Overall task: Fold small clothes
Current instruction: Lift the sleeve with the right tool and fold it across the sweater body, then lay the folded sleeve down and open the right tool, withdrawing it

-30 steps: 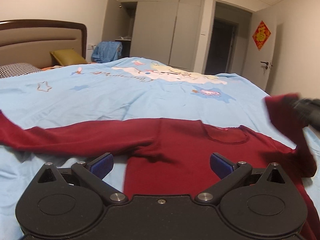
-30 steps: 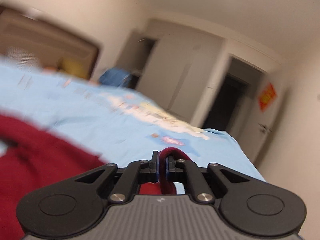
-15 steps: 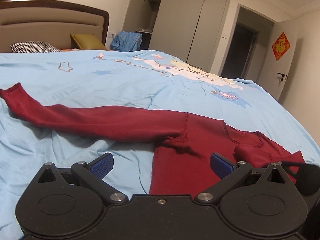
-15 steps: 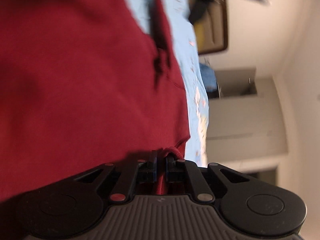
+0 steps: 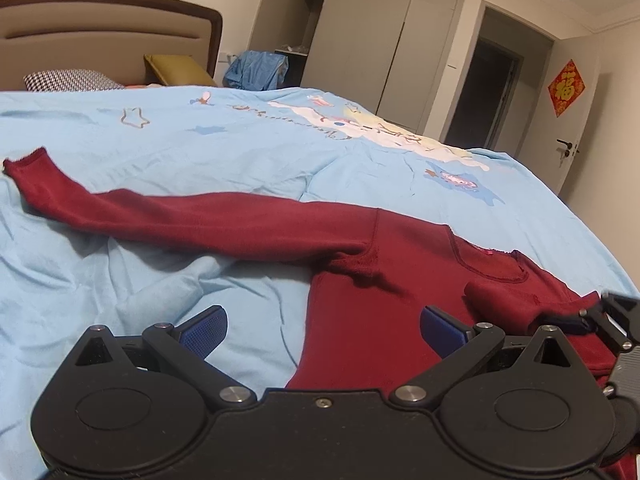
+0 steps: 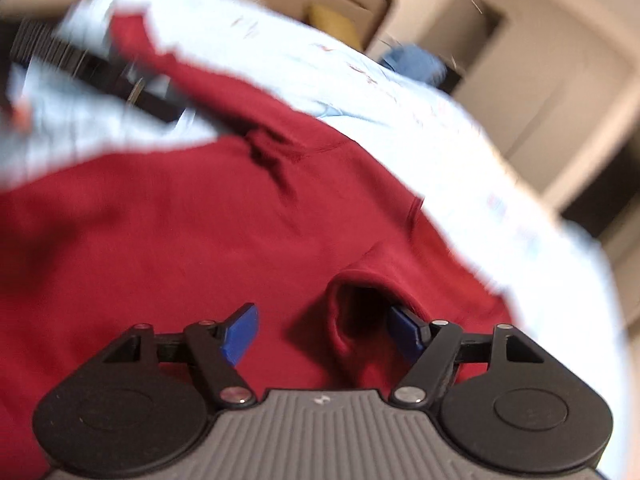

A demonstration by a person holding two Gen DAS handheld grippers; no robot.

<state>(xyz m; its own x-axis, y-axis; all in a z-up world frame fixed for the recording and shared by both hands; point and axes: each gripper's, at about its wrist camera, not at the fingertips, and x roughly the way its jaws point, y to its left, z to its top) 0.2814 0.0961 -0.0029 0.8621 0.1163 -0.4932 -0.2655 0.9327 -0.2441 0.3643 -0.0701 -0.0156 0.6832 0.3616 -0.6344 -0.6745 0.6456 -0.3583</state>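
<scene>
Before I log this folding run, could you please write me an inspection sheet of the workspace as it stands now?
Surface: bed with light blue printed cover, wrinkled near the camera.
Job's things: dark red long-sleeved top lying flat; one sleeve stretched out, the other sleeve's cuff folded onto the body.
Clutter: checked pillow, mustard cushion, blue clothes beyond the bed.
Grippers: left gripper open, empty; right gripper open, cuff between its fingers.
Cables: nothing seen.
Surroundings: headboard, wardrobe, doors.
</scene>
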